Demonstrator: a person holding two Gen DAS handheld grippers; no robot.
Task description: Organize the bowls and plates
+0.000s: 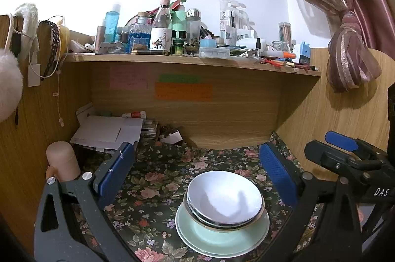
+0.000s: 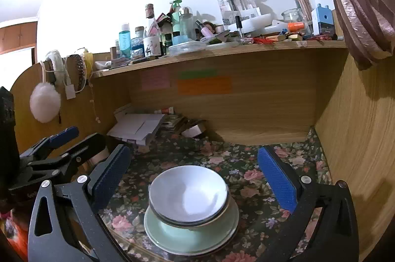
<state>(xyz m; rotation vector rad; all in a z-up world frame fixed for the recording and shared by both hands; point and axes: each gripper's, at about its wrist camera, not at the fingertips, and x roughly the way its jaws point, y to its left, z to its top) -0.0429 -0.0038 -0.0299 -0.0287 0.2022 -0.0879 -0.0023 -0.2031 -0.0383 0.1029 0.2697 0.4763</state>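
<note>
Stacked white bowls [image 1: 224, 197] sit on stacked pale green plates [image 1: 222, 234] on the floral tablecloth [image 1: 153, 183]. The same bowls [image 2: 188, 192] and plates [image 2: 191, 232] show in the right wrist view. My left gripper [image 1: 197, 173] is open and empty, its blue pads on either side of the stack and a little above it. My right gripper [image 2: 195, 170] is open and empty too, also straddling the stack. The right gripper shows at the right edge of the left view [image 1: 345, 150]; the left gripper shows at the left of the right view [image 2: 59, 145].
A wooden shelf [image 1: 192, 61] crowded with bottles and jars overhangs the back. Papers [image 1: 108, 131] and small items lie at the back left under it. A beige cylinder [image 1: 63, 160] stands at the left. Wooden side walls close both sides; a pink curtain [image 1: 345, 14] hangs at the right.
</note>
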